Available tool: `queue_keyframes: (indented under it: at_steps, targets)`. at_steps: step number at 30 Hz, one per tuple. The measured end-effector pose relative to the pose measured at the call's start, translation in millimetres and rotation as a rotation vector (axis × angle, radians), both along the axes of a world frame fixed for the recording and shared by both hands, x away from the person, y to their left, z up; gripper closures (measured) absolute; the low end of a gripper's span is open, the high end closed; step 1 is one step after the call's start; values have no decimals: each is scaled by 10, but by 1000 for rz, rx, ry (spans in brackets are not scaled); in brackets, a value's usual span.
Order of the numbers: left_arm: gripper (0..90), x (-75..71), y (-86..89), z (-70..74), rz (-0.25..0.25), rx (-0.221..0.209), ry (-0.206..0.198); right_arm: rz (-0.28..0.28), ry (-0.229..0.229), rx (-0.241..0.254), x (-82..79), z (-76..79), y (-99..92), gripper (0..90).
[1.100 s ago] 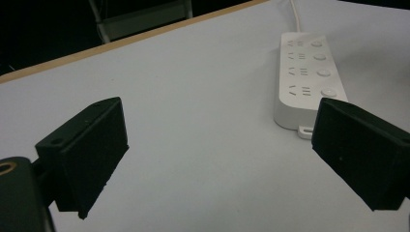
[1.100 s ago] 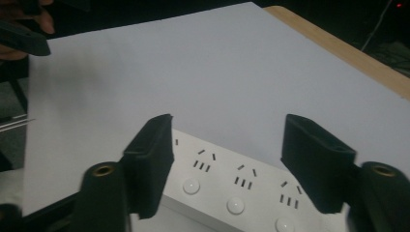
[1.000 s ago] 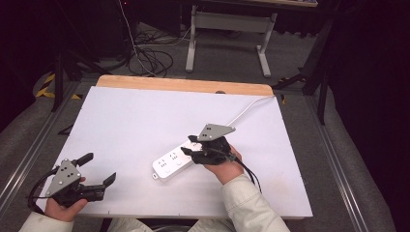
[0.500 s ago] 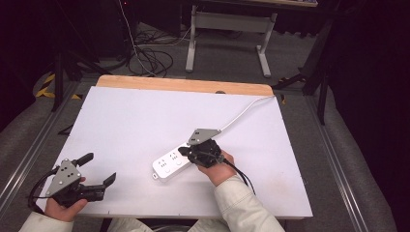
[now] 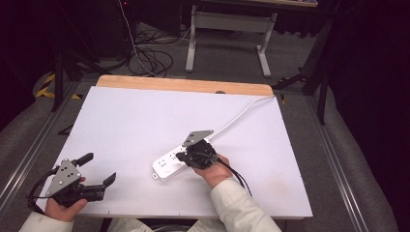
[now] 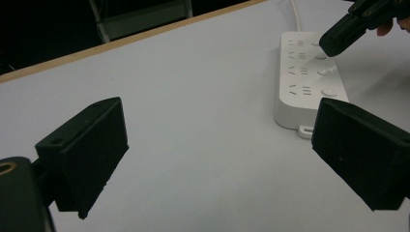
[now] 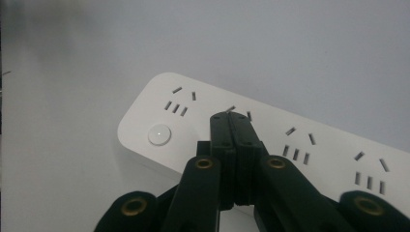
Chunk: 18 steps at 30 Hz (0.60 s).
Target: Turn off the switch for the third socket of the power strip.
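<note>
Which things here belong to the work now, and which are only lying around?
In use:
power strip and its buttons
right gripper, jaws shut, tip over the strip
strip's cord

Idle or background:
left gripper, open, away from the strip
cables on the floor
desk frame behind

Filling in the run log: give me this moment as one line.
right gripper: shut, tips over power strip switch row | left gripper: open, empty, near table front-left corner | strip cord: trails to far edge
</note>
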<state>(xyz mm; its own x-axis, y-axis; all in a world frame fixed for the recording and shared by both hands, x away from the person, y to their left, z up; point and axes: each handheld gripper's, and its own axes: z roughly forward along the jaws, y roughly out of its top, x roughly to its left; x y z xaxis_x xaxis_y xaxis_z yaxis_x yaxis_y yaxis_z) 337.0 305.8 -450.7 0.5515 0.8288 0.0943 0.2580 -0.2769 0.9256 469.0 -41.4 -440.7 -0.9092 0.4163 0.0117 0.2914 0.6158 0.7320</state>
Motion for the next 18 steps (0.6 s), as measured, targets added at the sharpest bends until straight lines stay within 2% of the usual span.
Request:
queue_keyframes:
  at_steps: [18]
  targets:
    - [61,-1,-1,0,1,3,-1,11,18,-65,-1,-108,78,898]
